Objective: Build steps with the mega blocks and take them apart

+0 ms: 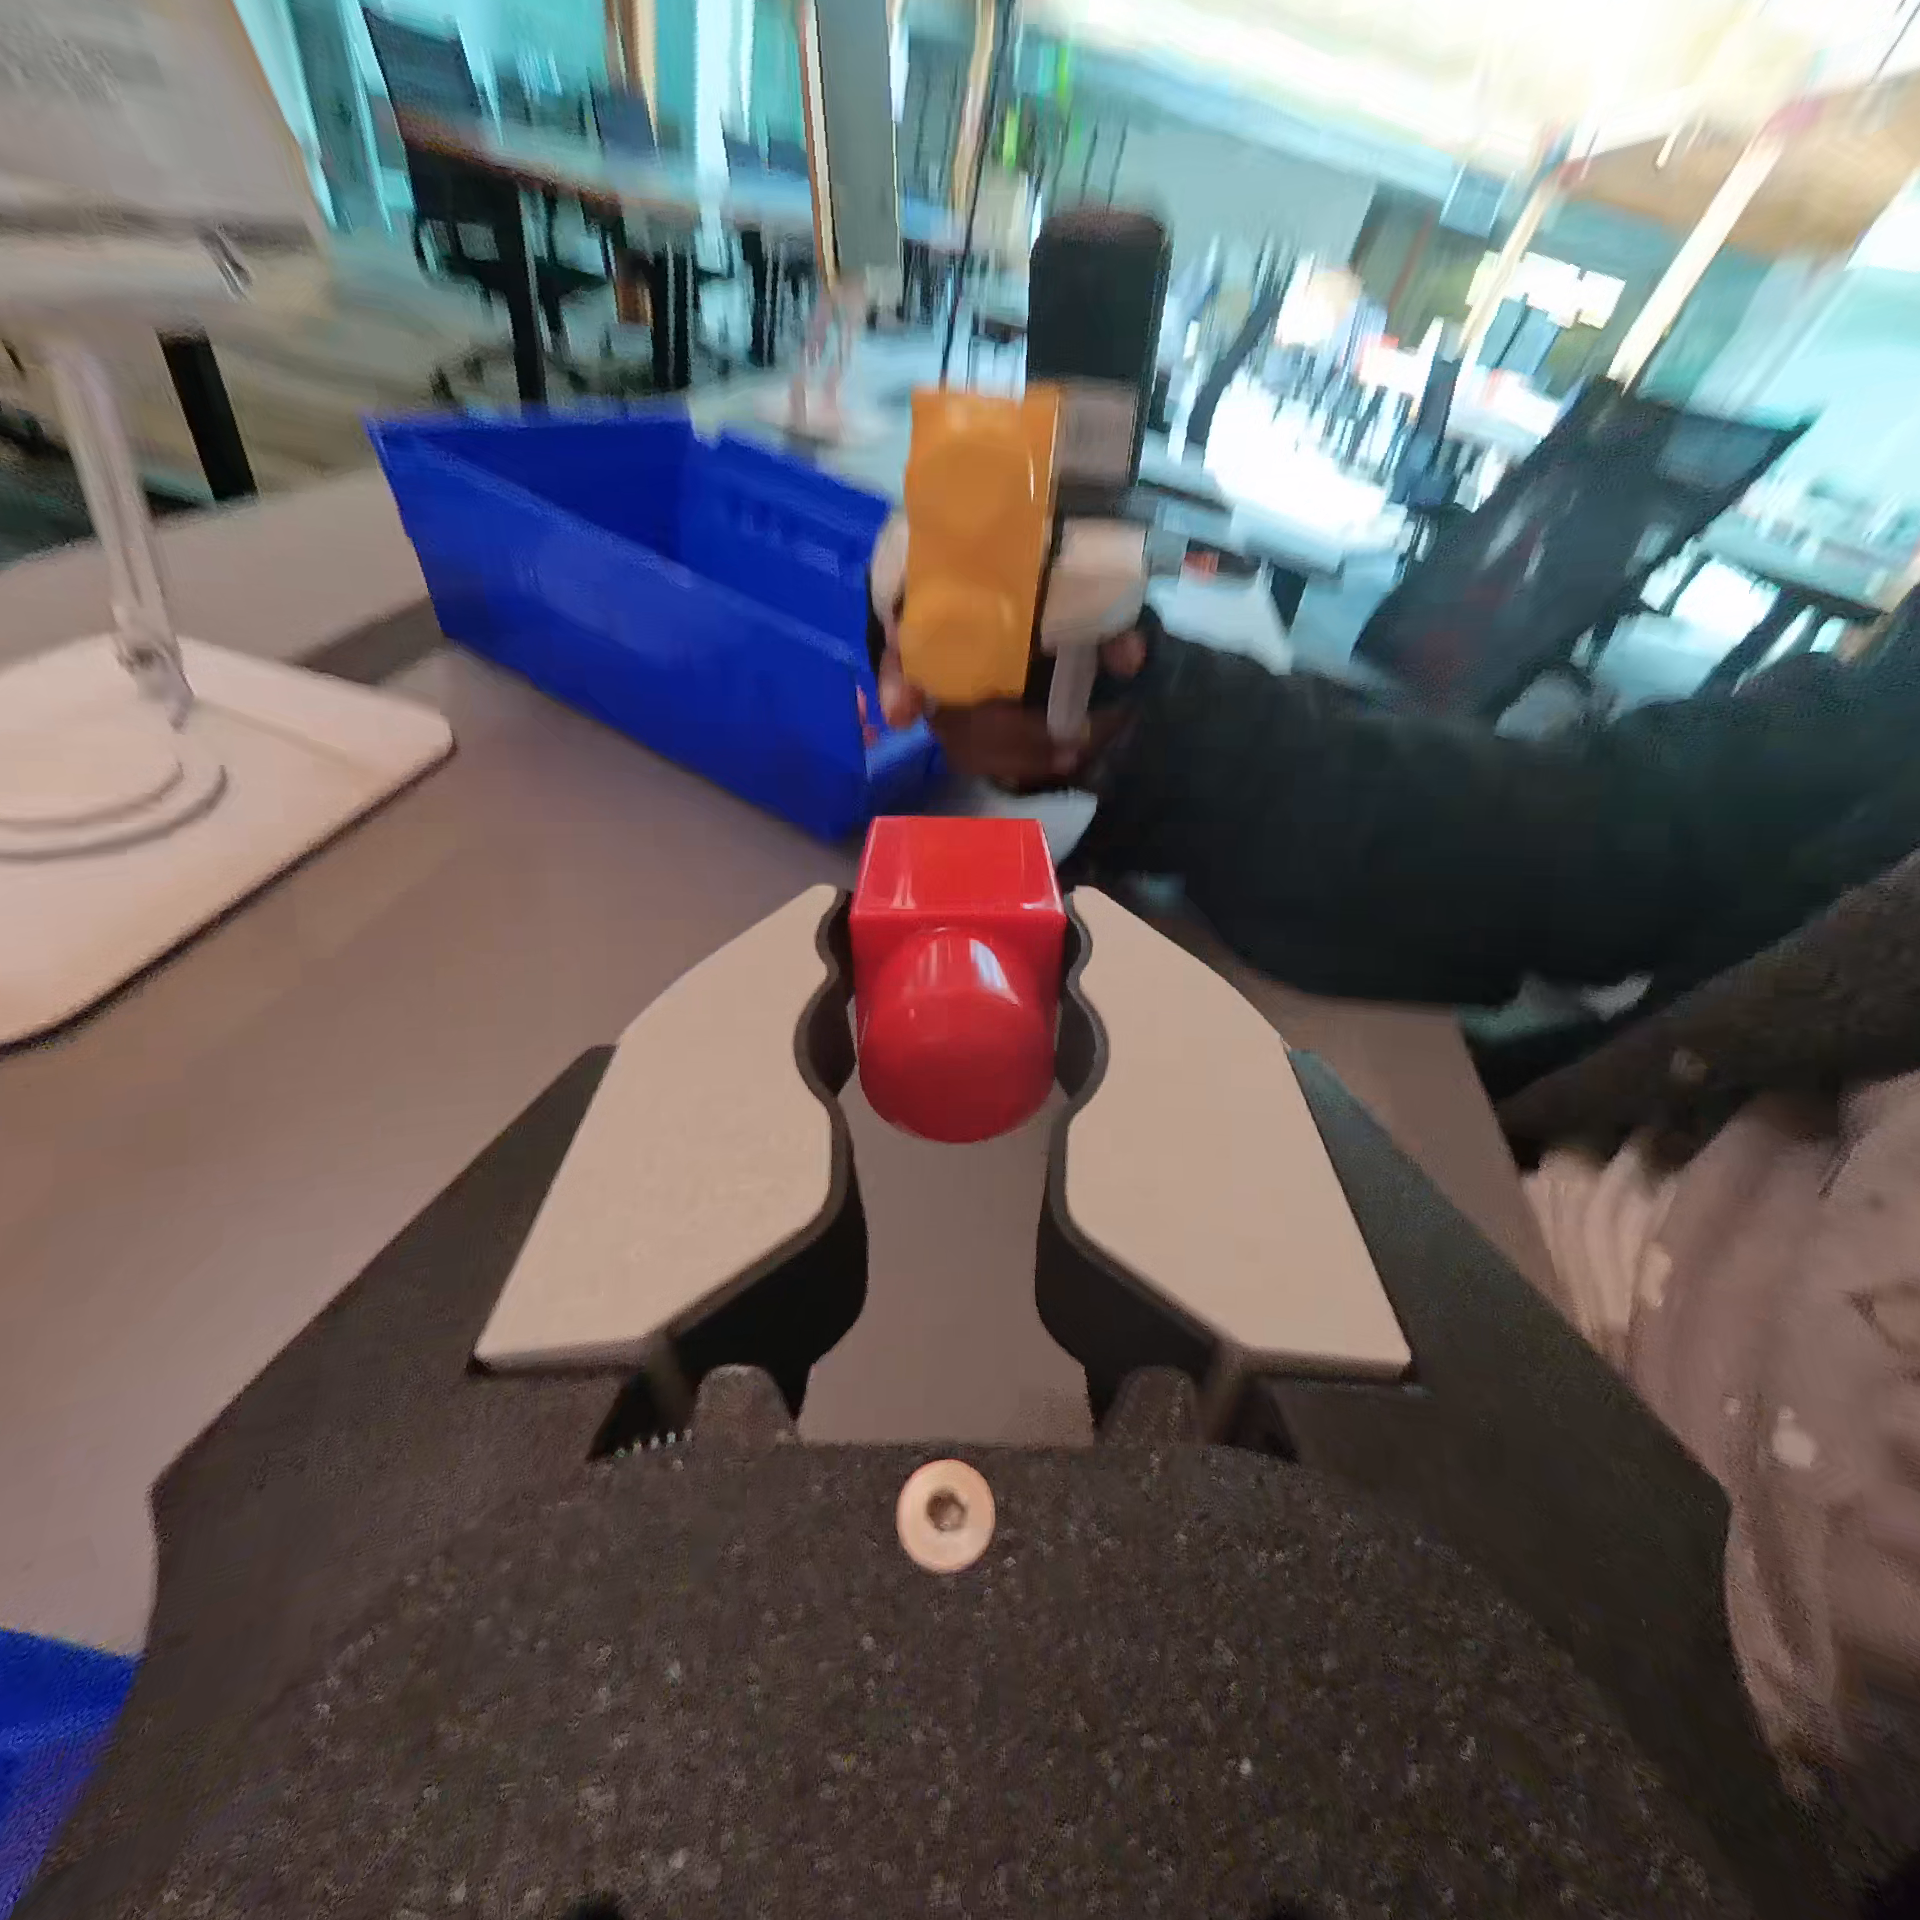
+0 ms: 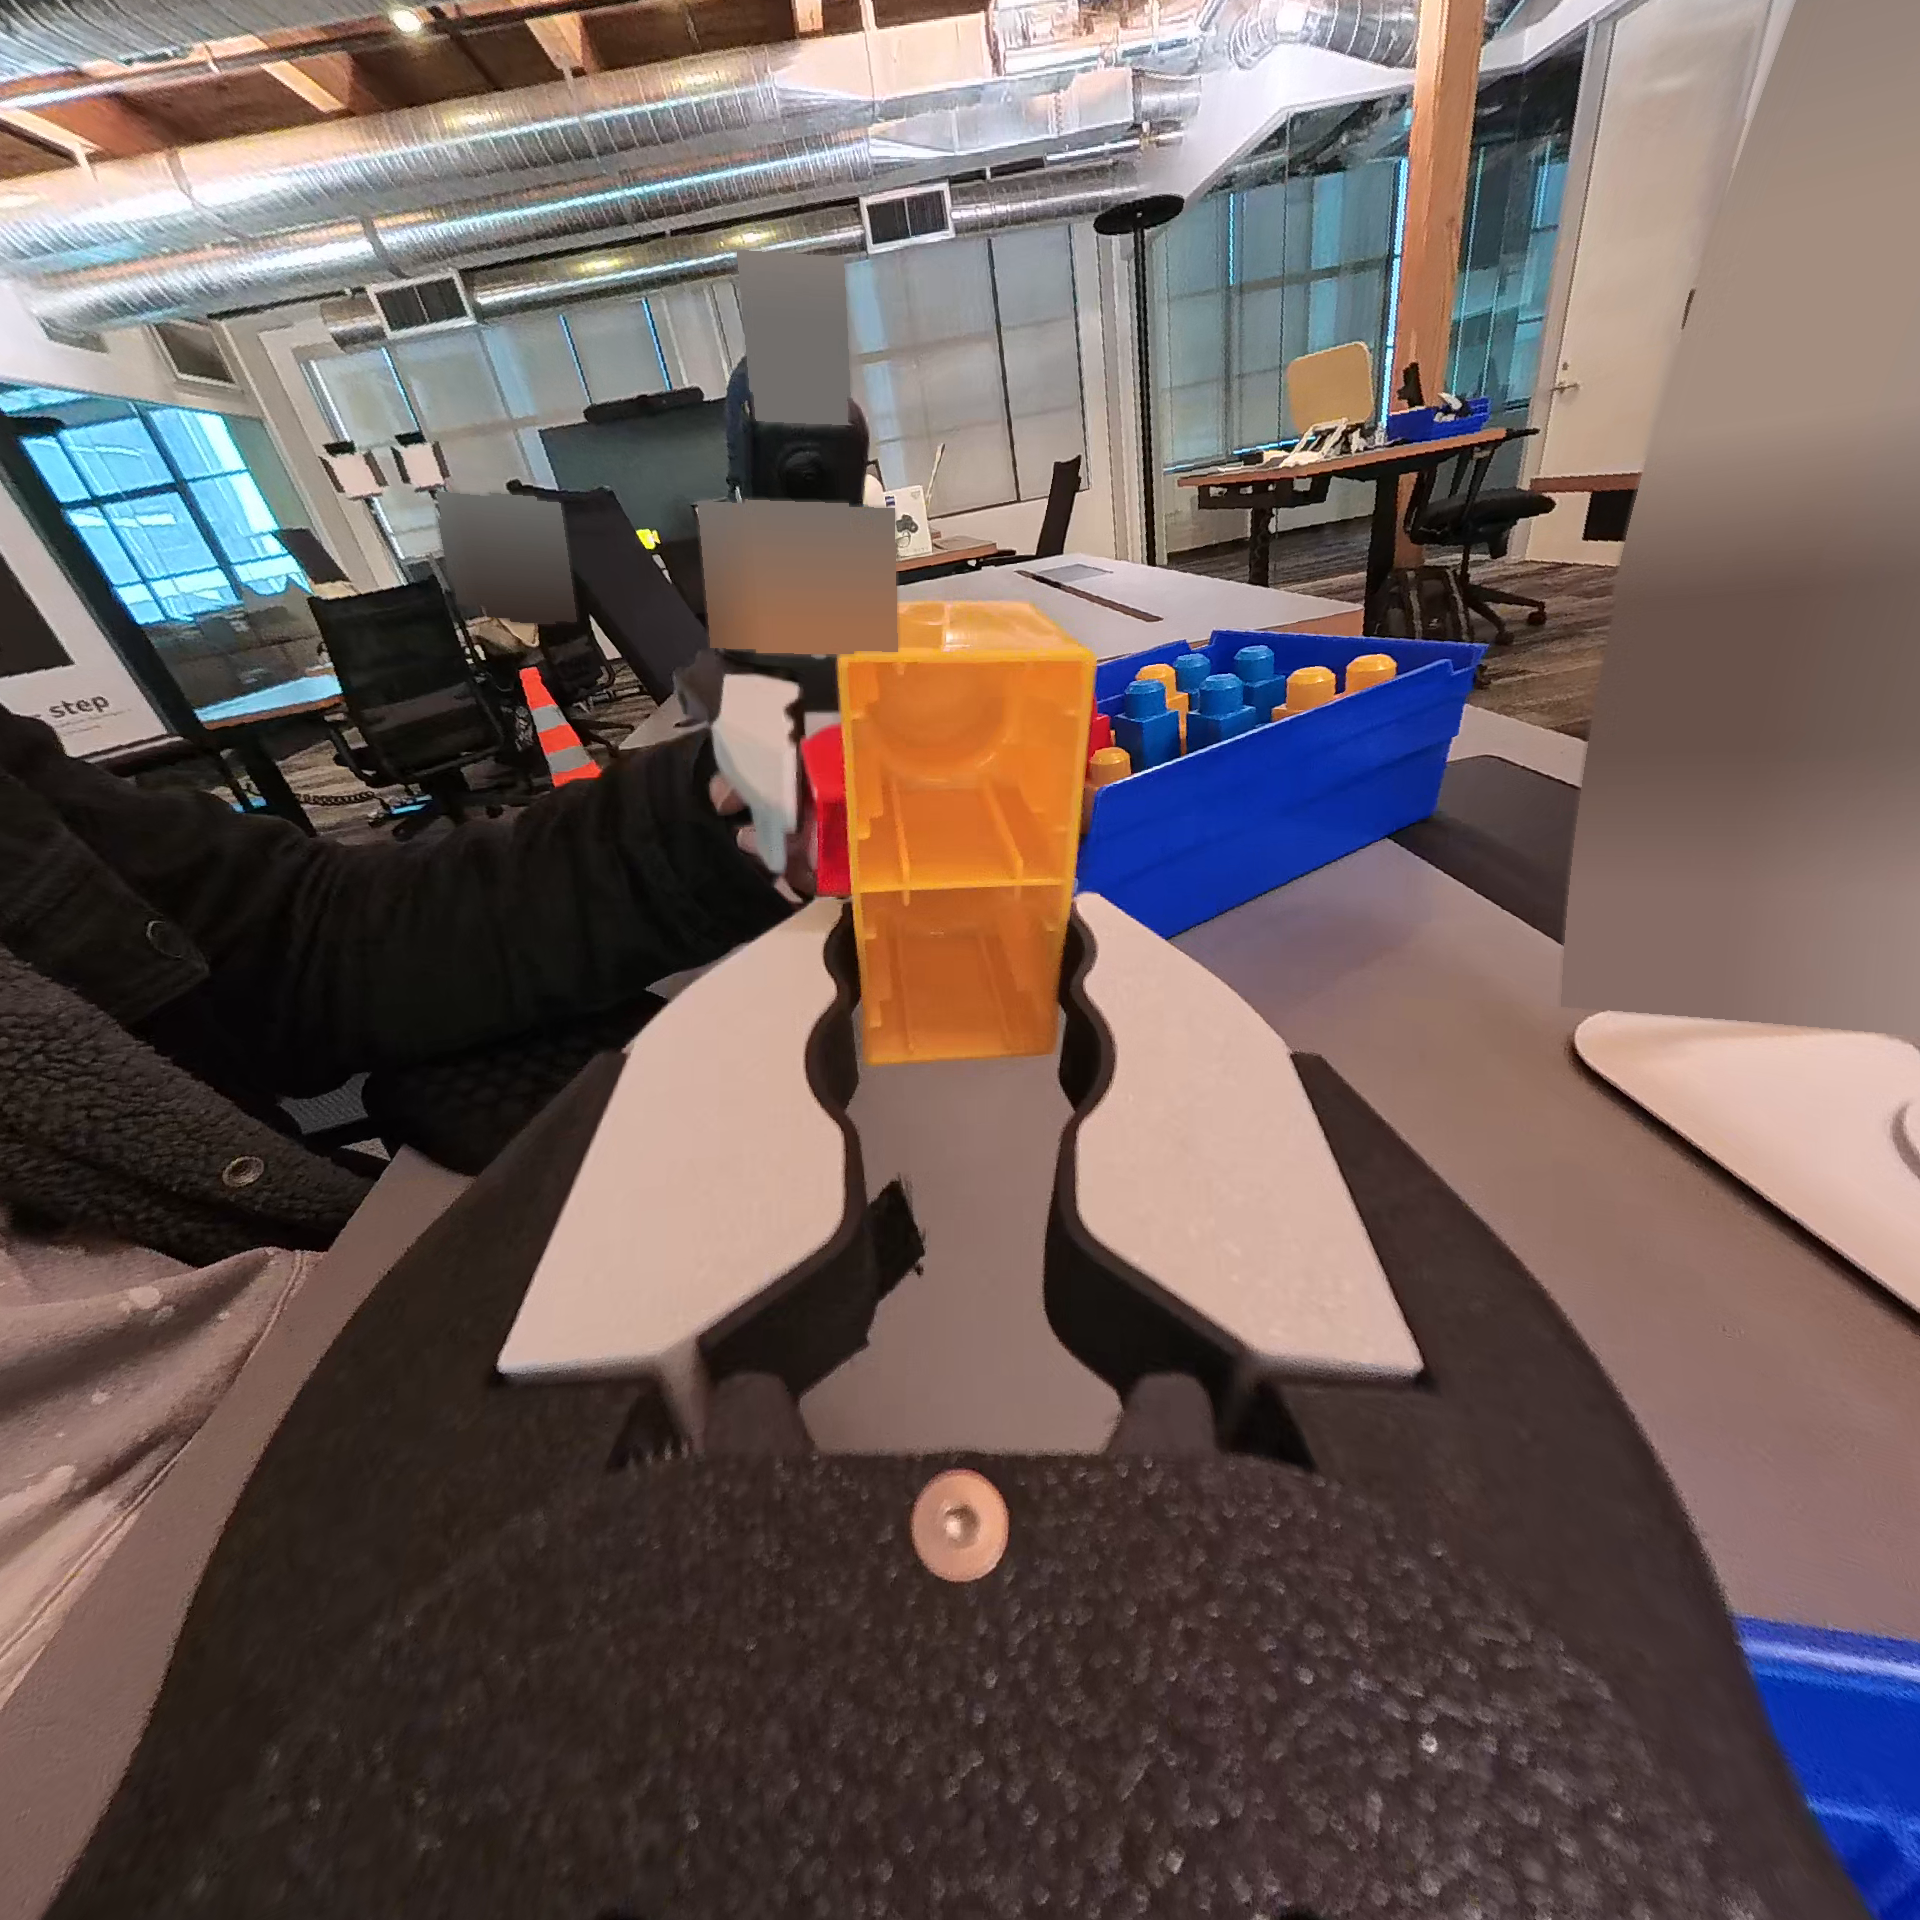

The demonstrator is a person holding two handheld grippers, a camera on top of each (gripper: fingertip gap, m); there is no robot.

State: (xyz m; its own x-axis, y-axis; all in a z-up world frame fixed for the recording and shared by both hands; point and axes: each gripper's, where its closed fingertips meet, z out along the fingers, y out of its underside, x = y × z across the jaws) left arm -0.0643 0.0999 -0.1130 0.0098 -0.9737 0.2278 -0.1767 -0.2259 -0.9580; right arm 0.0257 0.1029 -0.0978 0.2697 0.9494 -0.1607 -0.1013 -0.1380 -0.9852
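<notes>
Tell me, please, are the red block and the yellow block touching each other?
Cannot tell. In the left wrist view the red block sits below the blurred yellow block with space between, but depth is unclear; in the right wrist view the yellow one overlaps and hides the red.

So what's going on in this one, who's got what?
A person holds a tool in each hand over a grey table. The left tool is shut on a small red block, its stud facing the camera. The right tool is shut on a longer yellow block, hollow underside facing its camera. Both blocks are in the air, facing each other, not yet joined. More blue and yellow blocks sit in a blue bin on the table.
</notes>
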